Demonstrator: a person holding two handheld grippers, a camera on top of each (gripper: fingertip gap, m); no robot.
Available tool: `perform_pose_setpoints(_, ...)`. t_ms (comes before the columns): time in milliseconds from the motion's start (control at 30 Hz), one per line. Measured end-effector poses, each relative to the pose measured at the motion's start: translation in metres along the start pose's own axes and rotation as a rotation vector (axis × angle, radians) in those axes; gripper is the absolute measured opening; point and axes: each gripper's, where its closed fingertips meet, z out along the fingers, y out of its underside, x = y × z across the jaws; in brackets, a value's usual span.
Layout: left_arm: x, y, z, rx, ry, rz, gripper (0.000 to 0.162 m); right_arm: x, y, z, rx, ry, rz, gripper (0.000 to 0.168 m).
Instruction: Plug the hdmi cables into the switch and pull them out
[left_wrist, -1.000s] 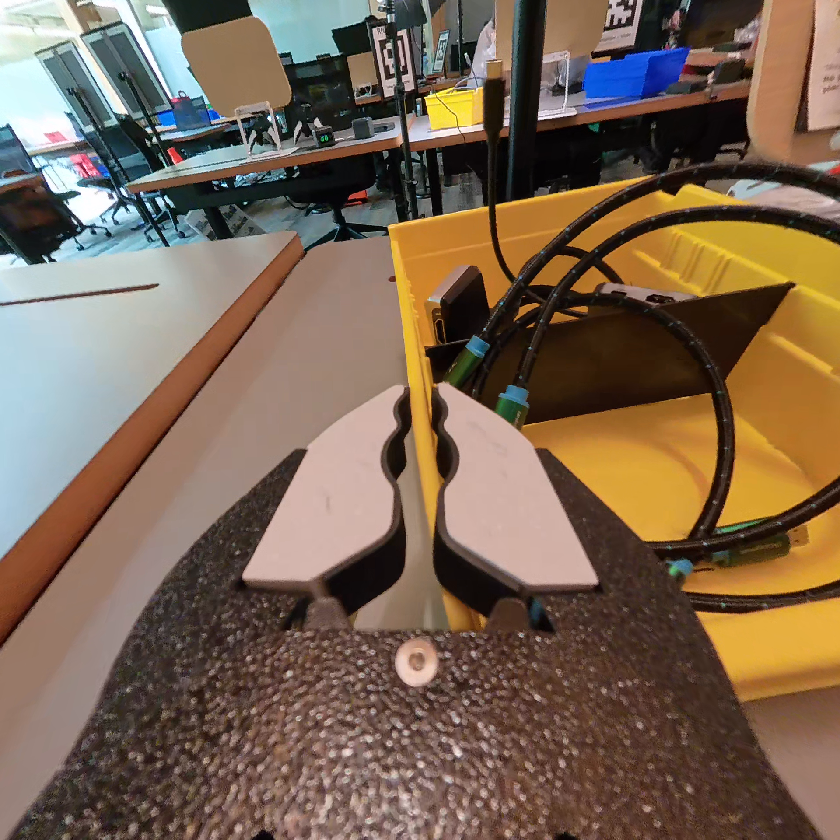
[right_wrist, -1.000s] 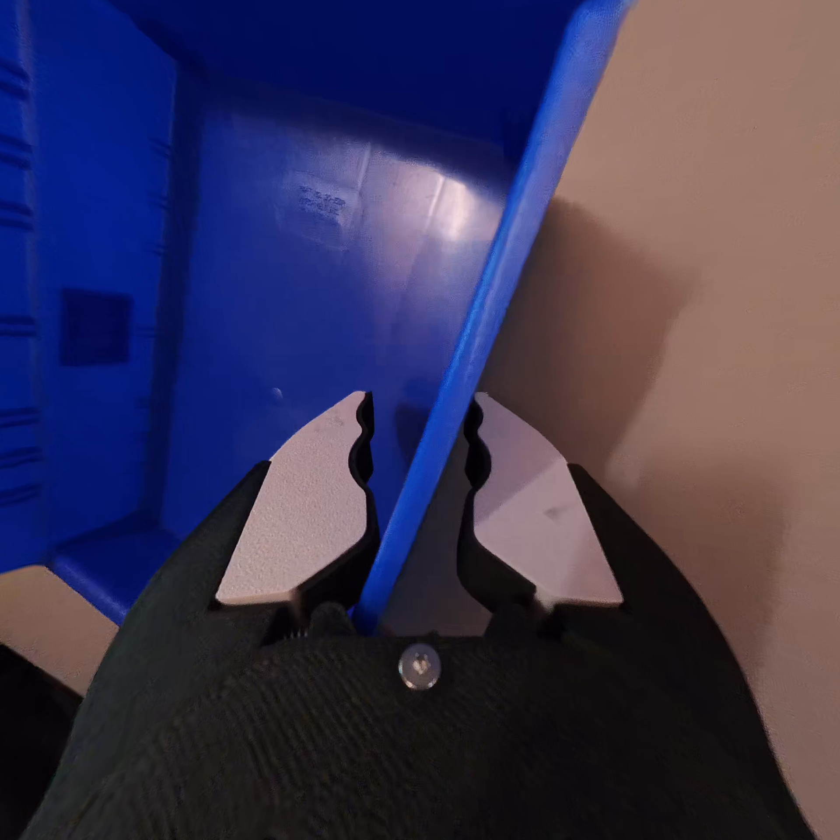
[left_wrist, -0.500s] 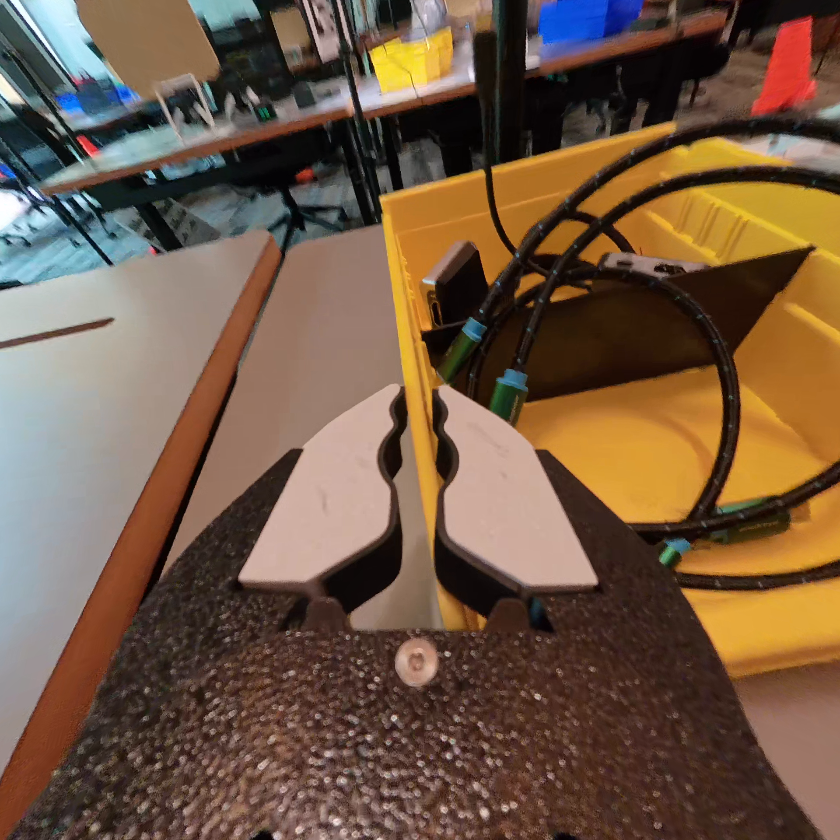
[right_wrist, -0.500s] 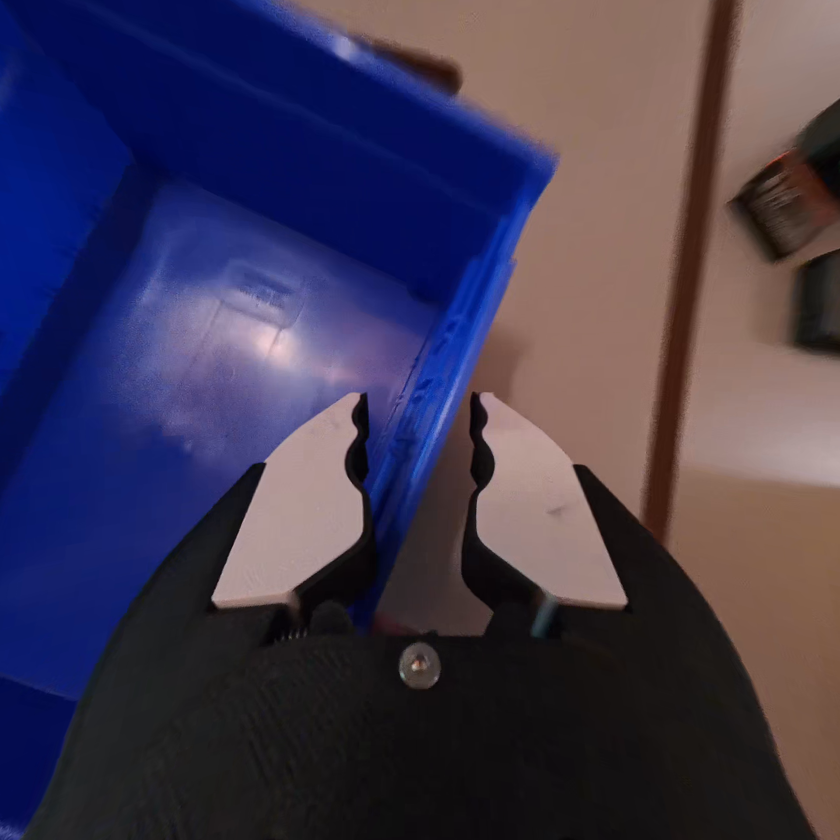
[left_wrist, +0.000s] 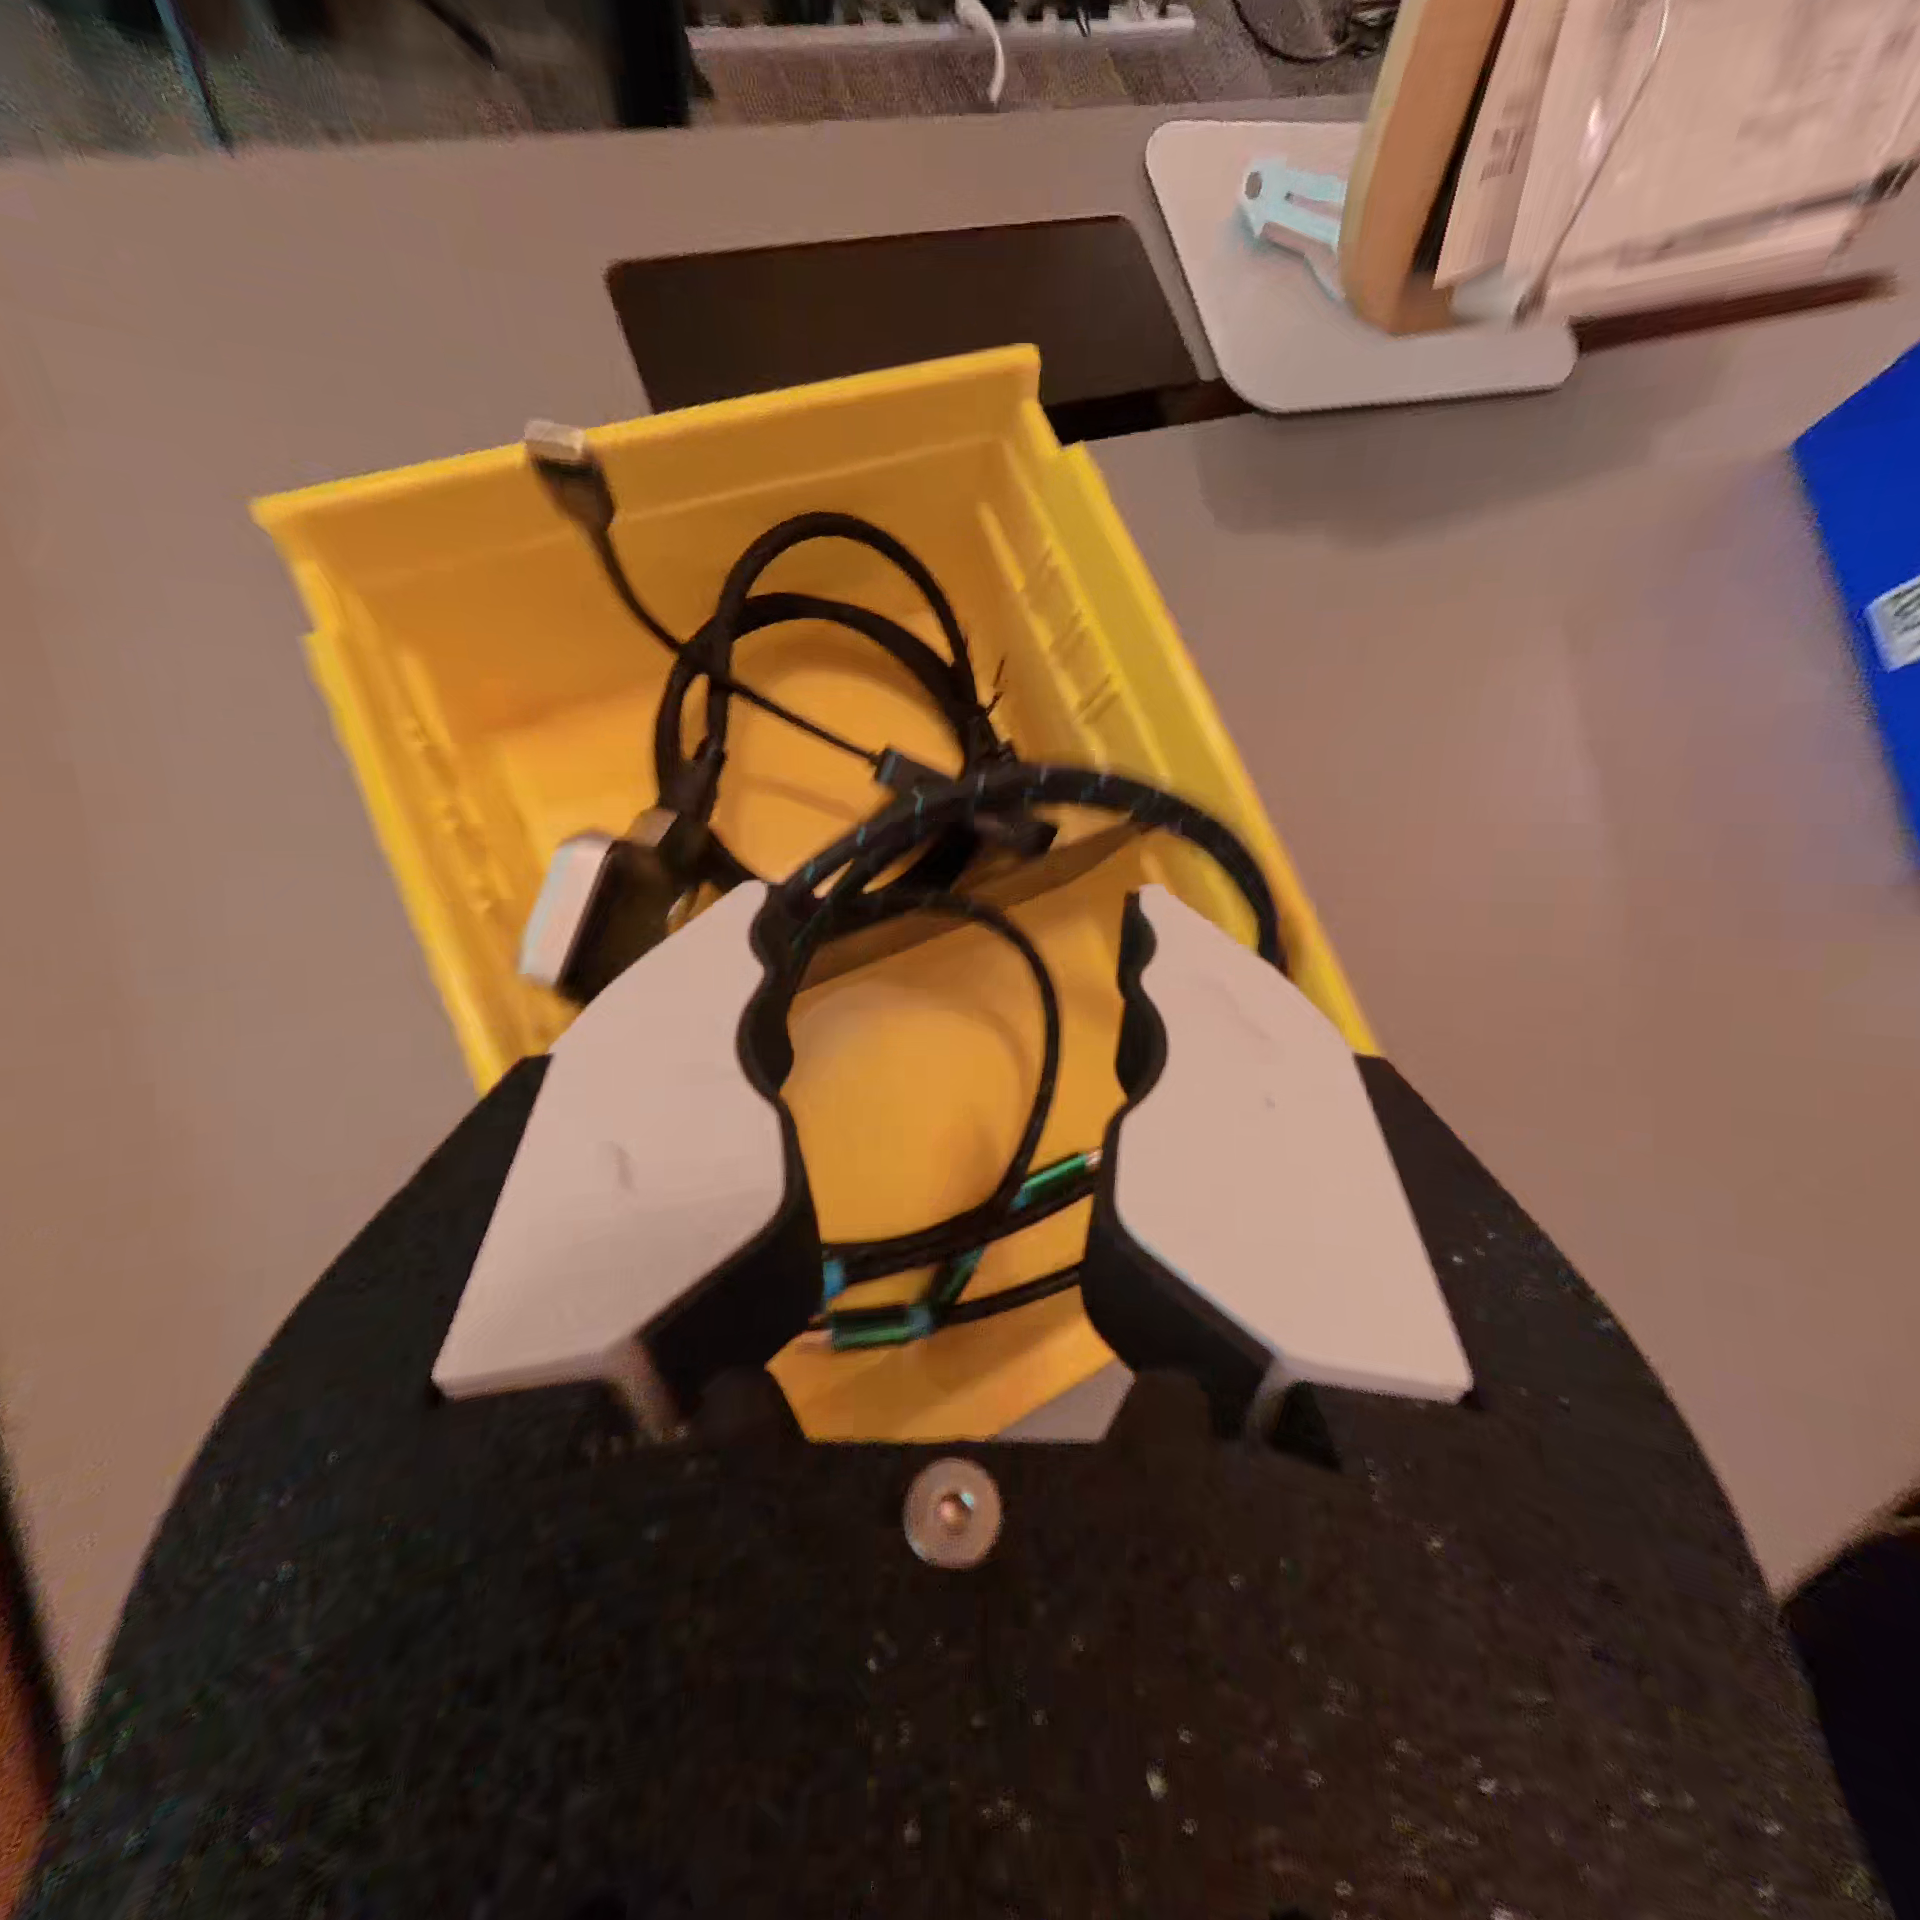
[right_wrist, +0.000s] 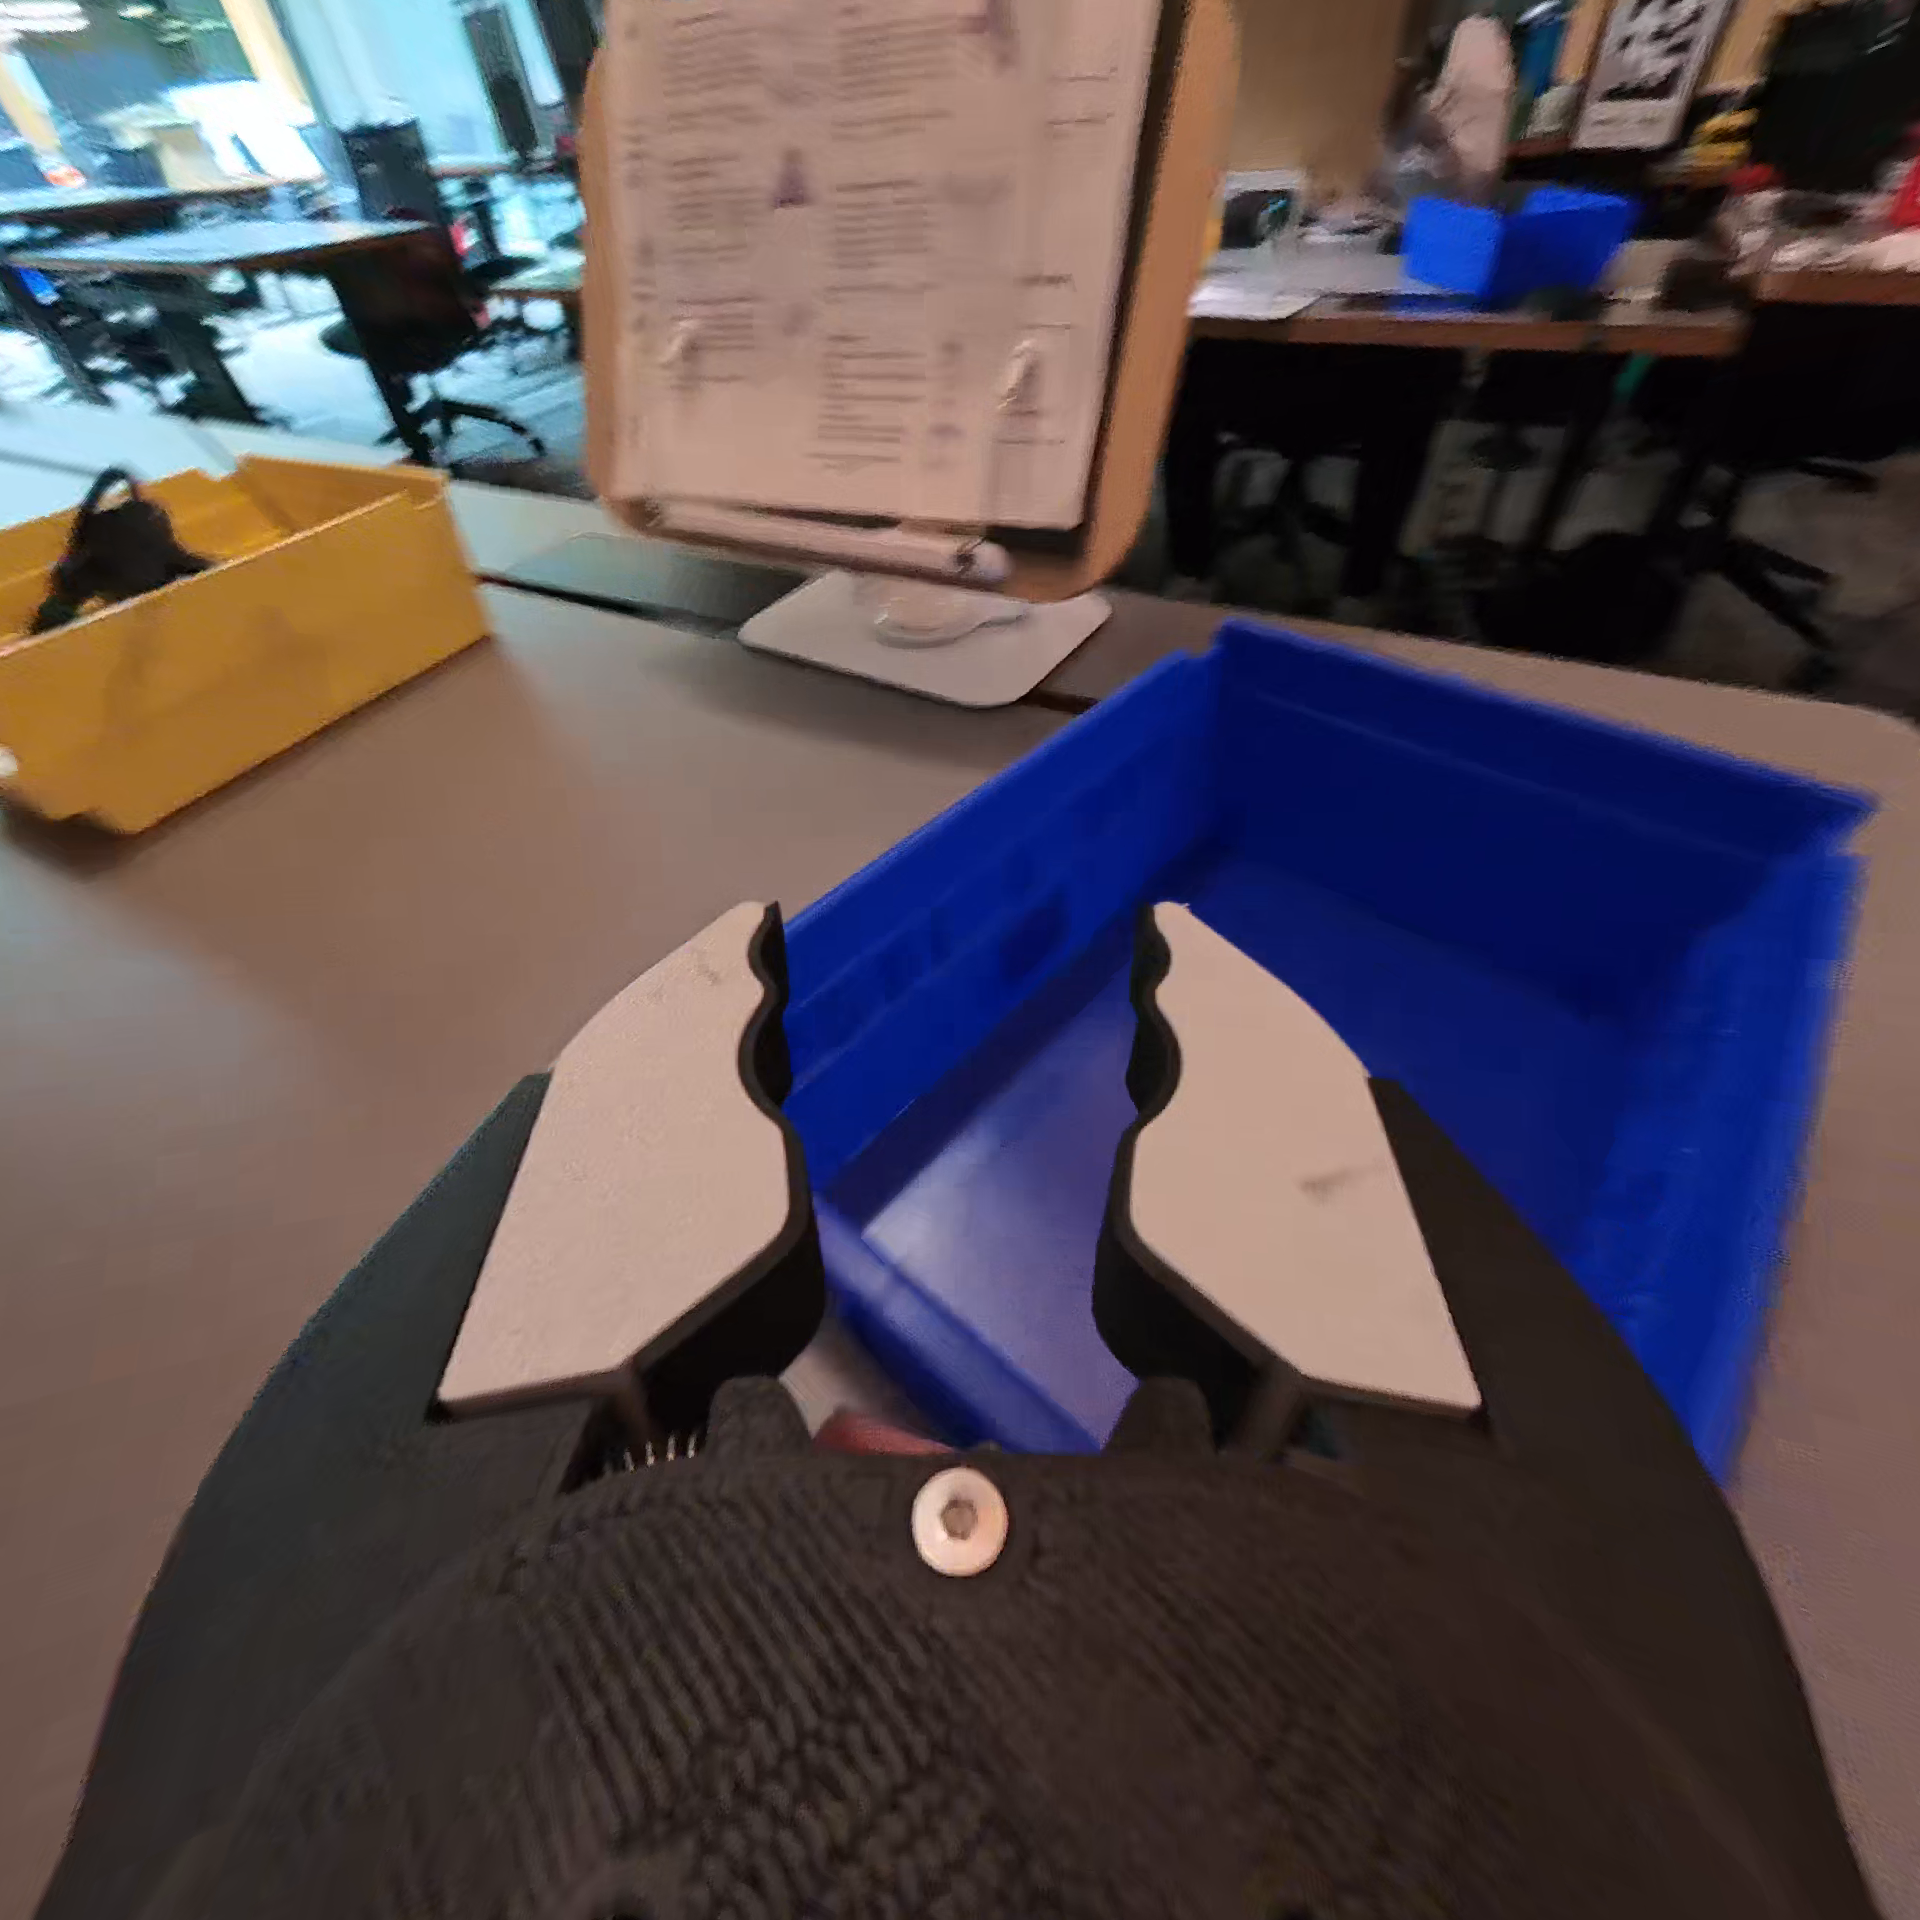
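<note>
In the left wrist view a yellow bin (left_wrist: 436, 582) holds black braided HDMI cables (left_wrist: 1023, 1039) with green plugs (left_wrist: 883, 1325) and a silver-and-black switch (left_wrist: 582, 914) leaning at its left wall. My left gripper (left_wrist: 943, 914) is open and empty, above the bin's near half. In the right wrist view my right gripper (right_wrist: 958, 920) is open and empty, above the near left wall of an empty blue bin (right_wrist: 1455, 935). The yellow bin (right_wrist: 208, 644) sits far left there, with cables (right_wrist: 104, 551) in it.
A stand with a white base (right_wrist: 925, 644) holds a paper board (right_wrist: 883, 281) behind the bins. A dark slot (left_wrist: 894, 301) lies in the table behind the yellow bin. The blue bin's edge (left_wrist: 1870, 582) shows at the right. Office desks and chairs stand beyond.
Both grippers let go of the bin walls, opened wide and lifted. The left now looks down into the yellow bin; the right now looks across the blue bin.
</note>
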Motion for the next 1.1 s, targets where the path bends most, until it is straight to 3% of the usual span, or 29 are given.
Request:
perform_pose_setpoints(133,-0.004,-0.030,0.039,-0.162,0.044,-0.264,0.065,-0.020,0.025,0.003,-0.102,-0.037,-0.059,0.066)
perform_pose_setpoints(267,-0.007,-0.026,0.077,-0.328,-0.002,-0.396,0.065,-0.030,0.026,0.000,-0.097,-0.064,-0.110,0.066)
perform_pose_setpoints(533,-0.008,0.003,0.106,-0.625,-0.130,-0.365,0.058,-0.042,0.035,0.002,-0.130,-0.176,-0.083,0.066)
perform_pose_setpoints(733,-0.029,-0.005,0.110,-0.580,-0.222,-0.444,0.066,-0.045,0.042,0.006,-0.148,-0.211,-0.094,0.065)
perform_pose_setpoints(1000,-0.021,0.022,0.112,-0.815,-0.145,-0.363,0.056,-0.046,0.051,0.011,-0.180,-0.232,-0.067,0.065)
perform_pose_setpoints(1100,-0.011,0.023,0.122,-0.845,-0.074,-0.359,0.038,-0.046,0.056,0.012,-0.202,-0.232,-0.076,0.065)
